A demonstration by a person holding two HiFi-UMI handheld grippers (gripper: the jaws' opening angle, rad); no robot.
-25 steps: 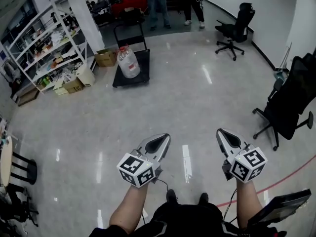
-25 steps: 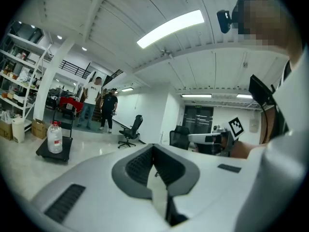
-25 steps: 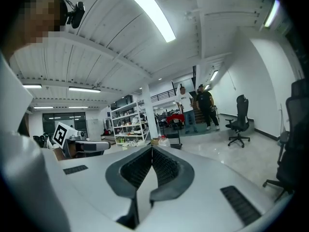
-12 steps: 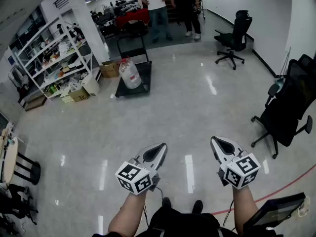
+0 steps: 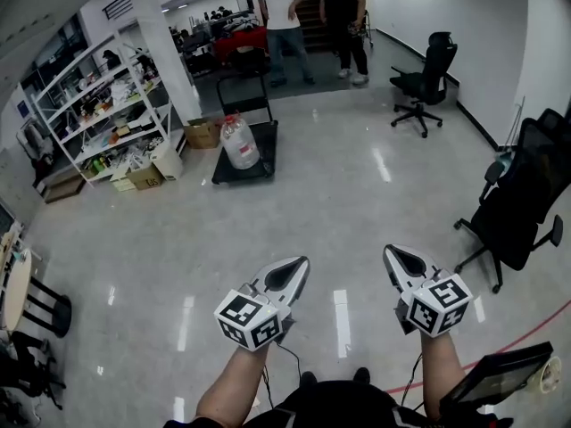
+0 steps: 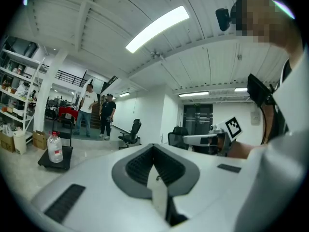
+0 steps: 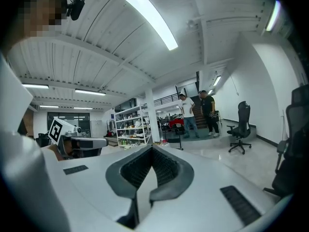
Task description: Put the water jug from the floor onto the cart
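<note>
We are standing on the glossy grey floor [image 5: 357, 185], well apart from the black flat platform cart [image 5: 266, 150]. The clear plastic water jug with a red cap [image 5: 240, 143] is already sitting upright on the cart's deck, so we are judging the placement done. We are holding the left gripper [image 5: 302, 262] and the right gripper [image 5: 390, 251] clenched on nothing. The sensible course is staying clear and leaving the jug undisturbed.

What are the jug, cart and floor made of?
Jug: clear, likely plastic, going by the see-through body and red cap.
Cart: matte black deck. It could be plastic or coated metal; I can't tell which.
Floor: glossy speckled grey, probably polished stone or tile, since it shows bright reflections.
</note>
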